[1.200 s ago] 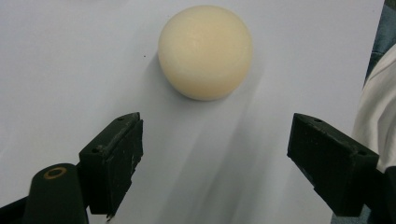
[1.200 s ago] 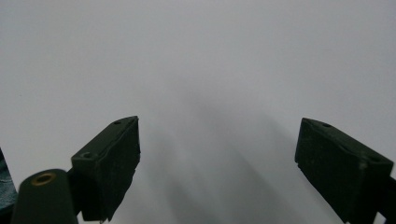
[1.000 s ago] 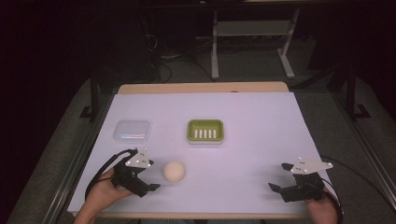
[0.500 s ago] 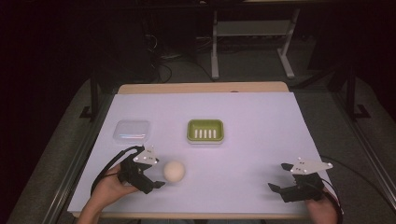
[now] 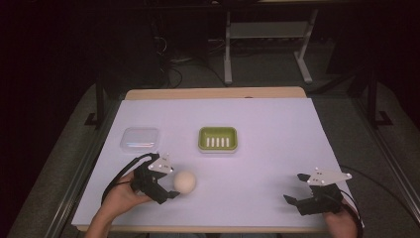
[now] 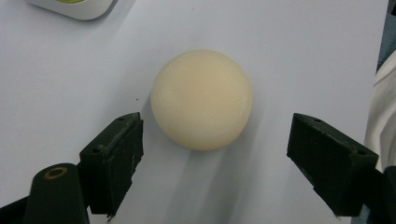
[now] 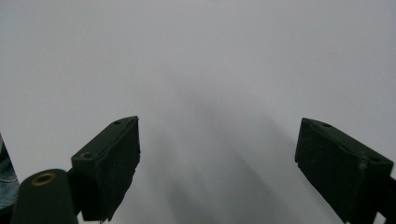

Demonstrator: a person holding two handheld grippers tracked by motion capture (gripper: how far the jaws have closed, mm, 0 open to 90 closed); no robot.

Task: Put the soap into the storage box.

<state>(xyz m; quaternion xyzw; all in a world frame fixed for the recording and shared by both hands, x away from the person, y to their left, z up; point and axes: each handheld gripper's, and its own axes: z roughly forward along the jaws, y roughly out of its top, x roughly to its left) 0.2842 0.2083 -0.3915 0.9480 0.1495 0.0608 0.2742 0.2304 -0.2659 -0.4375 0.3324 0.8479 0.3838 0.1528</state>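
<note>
The left claw (image 5: 171,186) sits low over the near left part of the bench (image 5: 277,129), held in the person's left hand (image 5: 121,196), with its jaws spread wide and nothing gripped. The cream-coloured ball (image 5: 184,182) rests on the white bench surface just beyond the jaw tips. In the left gripper view the ball (image 6: 201,99) lies centred ahead of the left claw (image 6: 215,154); the left jaw tip stands just beside its lower edge and the right jaw tip stands clear of it. Contact between the left jaw and the ball cannot be determined. The right claw (image 5: 296,191) rests at the near right part of the bench, well apart from the ball, held in the person's right hand (image 5: 341,223). In the right gripper view the right claw (image 7: 217,161) is spread wide over bare white surface and holds nothing. A green soap dish (image 5: 217,139) with a slotted base sits near the middle of the bench, beyond the ball. A clear lidded box (image 5: 140,138) sits to the left of the dish, beyond the left claw. A corner of the dish (image 6: 77,7) appears at the top left of the left gripper view.
</note>
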